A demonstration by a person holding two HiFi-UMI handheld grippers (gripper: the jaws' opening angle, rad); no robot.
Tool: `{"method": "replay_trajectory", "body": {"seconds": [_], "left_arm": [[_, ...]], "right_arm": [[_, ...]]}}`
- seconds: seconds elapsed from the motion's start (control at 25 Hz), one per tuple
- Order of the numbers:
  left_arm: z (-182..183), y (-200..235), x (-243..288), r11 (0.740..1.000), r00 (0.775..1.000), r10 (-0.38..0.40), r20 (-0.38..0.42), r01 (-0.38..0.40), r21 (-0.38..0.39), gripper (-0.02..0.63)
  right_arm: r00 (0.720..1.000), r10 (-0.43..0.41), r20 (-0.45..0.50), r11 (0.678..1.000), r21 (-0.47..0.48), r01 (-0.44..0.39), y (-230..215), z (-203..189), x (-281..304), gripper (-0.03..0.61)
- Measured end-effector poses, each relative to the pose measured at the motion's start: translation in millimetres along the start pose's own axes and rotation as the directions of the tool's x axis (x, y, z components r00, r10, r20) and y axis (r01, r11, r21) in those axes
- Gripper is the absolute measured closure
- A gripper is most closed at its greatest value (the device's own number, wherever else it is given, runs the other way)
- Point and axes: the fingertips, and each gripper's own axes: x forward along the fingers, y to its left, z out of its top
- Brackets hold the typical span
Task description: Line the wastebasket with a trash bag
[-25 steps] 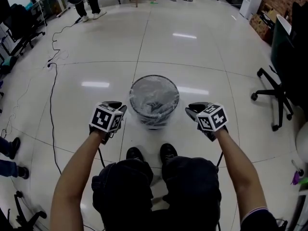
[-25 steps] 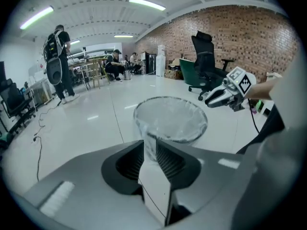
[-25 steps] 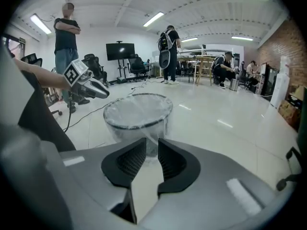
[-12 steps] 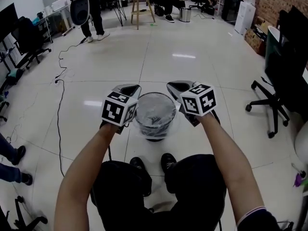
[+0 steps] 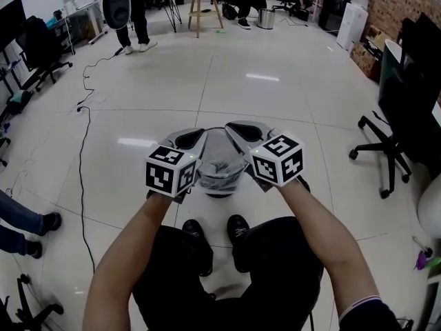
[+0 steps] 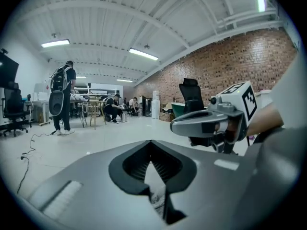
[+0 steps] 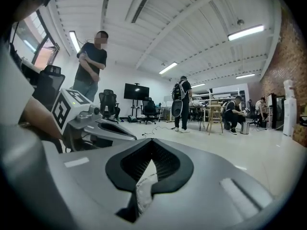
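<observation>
Since both tongs are squeezed together on a pinch of crinkled clear film, the left tongs [image 5: 187, 140] and right tongs [image 5: 242, 129] look to be holding opposite edges of the trash bag [image 5: 220, 165] up over the wastebasket [image 5: 219, 187]. The basket stands on the floor [image 5: 275, 102], just ahead of the person's shoes [image 5: 193, 227]. Raised side by side like that, they keep the bag's mouth gathered. I'd guess spreading it over the rim comes next.
</observation>
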Motion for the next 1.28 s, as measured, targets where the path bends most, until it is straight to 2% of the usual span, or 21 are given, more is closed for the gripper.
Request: {"method": "replay_trajectory", "body": {"seconds": [0.16,1.28], "left_arm": [[2.6,-12.0,-1.3,0.999,1.000,-0.011,0.023,0.010,0.035,0.601],[4.3,-8.3,-3.0,1.000,1.000,0.007,0.025,-0.007,0.005,0.601]], "right_arm": [[1.000,-0.006,0.016,1.000,0.028,0.006,-0.3,2.6,2.9,0.577],[1.000,-0.005,0.025,0.999,0.034,0.004,-1.0,6.3,0.4,0.578]]}}
